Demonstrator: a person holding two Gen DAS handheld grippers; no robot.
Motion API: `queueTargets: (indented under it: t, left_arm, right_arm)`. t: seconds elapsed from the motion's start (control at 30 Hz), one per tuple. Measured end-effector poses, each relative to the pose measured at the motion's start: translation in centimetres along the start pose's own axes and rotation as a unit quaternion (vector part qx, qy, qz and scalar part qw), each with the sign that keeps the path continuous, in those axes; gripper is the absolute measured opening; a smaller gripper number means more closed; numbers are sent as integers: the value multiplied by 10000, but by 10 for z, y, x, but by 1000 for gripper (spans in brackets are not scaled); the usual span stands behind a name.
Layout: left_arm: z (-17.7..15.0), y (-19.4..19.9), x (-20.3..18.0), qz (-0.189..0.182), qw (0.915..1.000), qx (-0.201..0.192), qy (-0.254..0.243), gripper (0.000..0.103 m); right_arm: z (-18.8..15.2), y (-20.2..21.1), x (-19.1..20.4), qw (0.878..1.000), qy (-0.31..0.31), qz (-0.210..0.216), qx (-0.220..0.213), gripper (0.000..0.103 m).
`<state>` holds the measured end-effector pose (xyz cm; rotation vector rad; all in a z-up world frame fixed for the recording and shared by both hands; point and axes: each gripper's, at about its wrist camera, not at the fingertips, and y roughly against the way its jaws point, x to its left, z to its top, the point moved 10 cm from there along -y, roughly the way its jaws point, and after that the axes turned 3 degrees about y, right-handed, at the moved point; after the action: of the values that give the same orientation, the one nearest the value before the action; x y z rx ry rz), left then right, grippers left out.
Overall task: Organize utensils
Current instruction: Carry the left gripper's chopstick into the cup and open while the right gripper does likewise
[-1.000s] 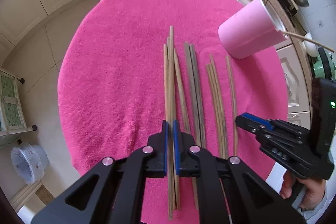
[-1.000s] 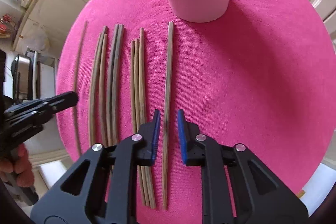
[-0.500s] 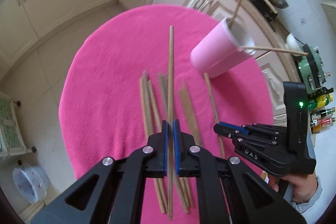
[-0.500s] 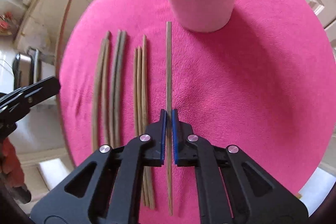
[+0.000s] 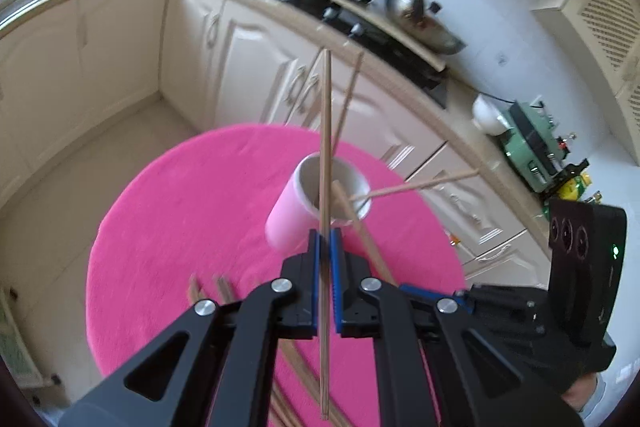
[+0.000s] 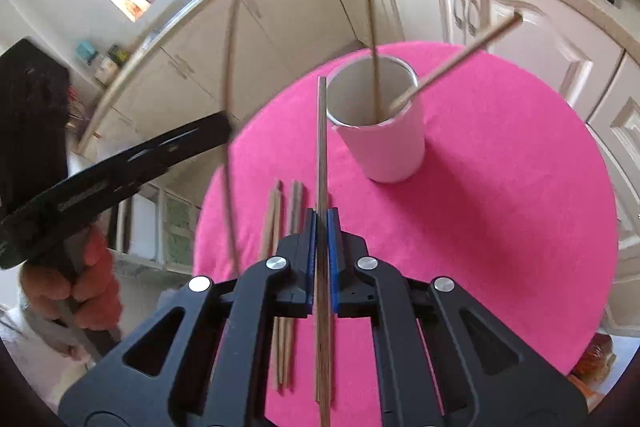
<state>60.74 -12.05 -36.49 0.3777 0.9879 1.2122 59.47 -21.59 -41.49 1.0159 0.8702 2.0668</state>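
Left claw (image 5: 325,241) is clamping a chopstick (image 5: 326,131) and we're holding it up off the mat (image 5: 180,227), tip pointing over the cup (image 5: 316,203). A few loose sticks (image 6: 280,211) are lying on the mat just left of centre. Right claw (image 6: 322,223) is squeezing its own stick (image 6: 321,147), raised too, tip just left of the cup's rim. The cup is sitting upright on the pink-covered counter with two sticks (image 6: 452,63) already leaning inside it.
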Motion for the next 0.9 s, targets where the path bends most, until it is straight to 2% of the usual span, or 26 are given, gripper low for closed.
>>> queueTargets:
  t: [0.17, 0.23, 0.47, 0.7, 0.9]
  left_arm:
    - [27, -9, -15, -171, 9995, -227, -131, 5]
    - [38, -12, -19, -255, 9990, -327, -138, 5]
    - [88, -22, -44, -485, 9950, -798, -346, 5]
    - [122, -31, -47, -642, 9916, -1061, -357, 5]
    - [132, -45, -33, -625, 9907, -1180, -277, 5]
  right_arm:
    - [24, 14, -5, 9982, -262, 91, -534, 6]
    - [42, 21, -7, 9952, -395, 102, -893, 6]
    - [116, 42, -20, 9736, -685, 28, -2177, 6]
    - [162, 35, -41, 9534, -910, -149, -2873, 6]
    - [177, 22, -51, 9414, -769, -438, -3255, 6]
